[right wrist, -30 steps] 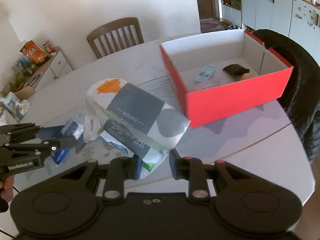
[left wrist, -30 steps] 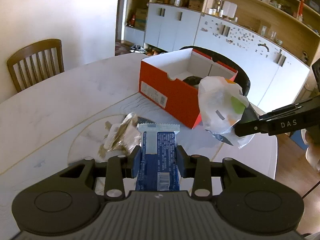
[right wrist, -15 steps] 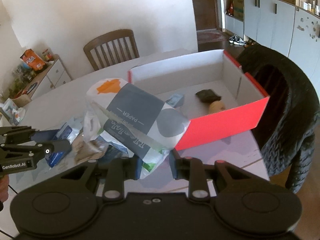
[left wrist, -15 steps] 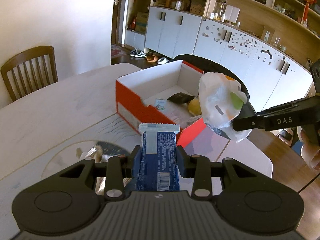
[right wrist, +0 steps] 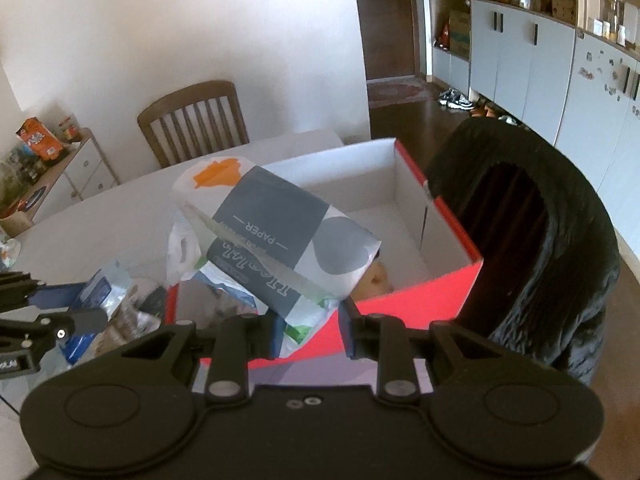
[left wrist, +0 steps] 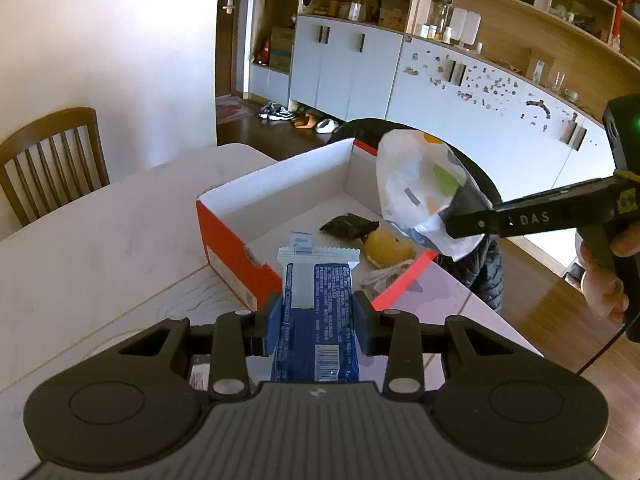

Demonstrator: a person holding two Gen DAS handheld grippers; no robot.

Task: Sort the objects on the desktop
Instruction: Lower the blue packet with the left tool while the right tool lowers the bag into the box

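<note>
Two claws: each clamped on a packet above the red box.
Worktop (left wrist: pixel 100 216): pale, carrying the box.
Red box (left wrist: pixel 232 248): open, white inside, with small items on its floor.
Tissue pack (right wrist: pixel 276 236): pinched in right claw (right wrist: pixel 308 330), over the box.
Blue wrapper (left wrist: pixel 316 304): gripped by left claw (left wrist: pixel 316 316), at the box's near wall.

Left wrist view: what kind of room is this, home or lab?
Most likely a home dining or living area: a wooden dining chair at the table, shoes on the floor, and wall cabinets under cluttered shelves.
</note>
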